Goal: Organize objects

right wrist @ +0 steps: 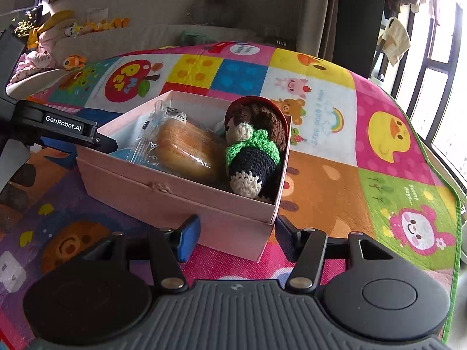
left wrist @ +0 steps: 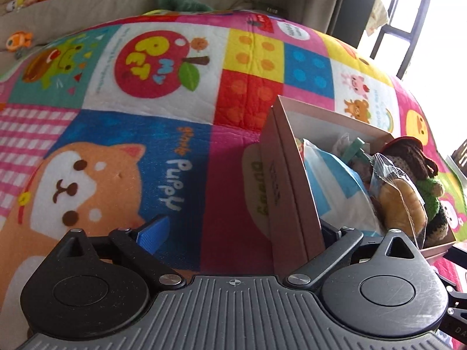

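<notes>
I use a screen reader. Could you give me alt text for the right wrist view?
An open pink box on a colourful play mat holds a wrapped bun and a crocheted doll. The right gripper, open, brackets its near corner.

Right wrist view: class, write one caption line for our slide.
Open right gripper at a corner of a pink box holding a crocheted doll and wrapped bun.

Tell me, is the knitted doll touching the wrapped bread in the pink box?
Touching. In the right wrist view the knitted doll lies pressed against the wrapped bread inside the pink box, with no gap between them.
</notes>
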The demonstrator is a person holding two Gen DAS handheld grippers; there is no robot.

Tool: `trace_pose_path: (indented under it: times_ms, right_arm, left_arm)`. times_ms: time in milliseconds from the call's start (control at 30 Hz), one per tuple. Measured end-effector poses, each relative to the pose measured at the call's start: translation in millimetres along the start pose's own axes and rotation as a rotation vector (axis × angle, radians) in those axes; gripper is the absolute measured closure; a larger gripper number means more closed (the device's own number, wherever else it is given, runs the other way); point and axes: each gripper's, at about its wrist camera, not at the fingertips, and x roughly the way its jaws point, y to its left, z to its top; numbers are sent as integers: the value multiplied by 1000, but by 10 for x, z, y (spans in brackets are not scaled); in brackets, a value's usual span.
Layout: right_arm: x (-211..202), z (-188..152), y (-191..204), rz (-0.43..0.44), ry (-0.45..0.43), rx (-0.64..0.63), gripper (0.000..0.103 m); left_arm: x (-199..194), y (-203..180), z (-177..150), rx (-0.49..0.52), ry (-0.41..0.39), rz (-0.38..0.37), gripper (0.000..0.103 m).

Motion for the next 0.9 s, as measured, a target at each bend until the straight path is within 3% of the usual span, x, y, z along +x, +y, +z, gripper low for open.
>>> trace_pose_path:
  times_ms: [333, 433, 467, 567, 633, 733, 800, 900]
  right_arm:
    - [-3, 19, 22, -27, 4, 2, 46]
    - [-109, 28, 12, -31, -12, 30, 46]
    - [-166, 25, 1, -23, -15, 51, 44]
    - [-335, -65, -3, -27, -2, 120, 23]
    - [-438, -171, 9, -39, 22, 164, 18]
    - [-581, -367, 39, -27, 63, 232, 14]
    - [-660, -505, 71, -34, 89, 264, 2]
    - [-749, -691, 154, -62, 123, 267, 0]
  left_arm:
    - [15, -20, 5, 16, -14, 11, 2]
    - [-113, -72, -15, 29, -52, 29, 3]
    - [-204, -93, -34, 29, -76, 30, 3]
    - [-562, -175, -147, 26, -144, -18, 3]
    - [-785, -260, -298, 51, -159, -58, 3]
    - [-1016, -415, -656, 106, -137, -102, 3]
    - [-1109, -535, -935, 145, -106, -119, 3]
    - [-1184, -660, -1279, 193, -78, -95, 3]
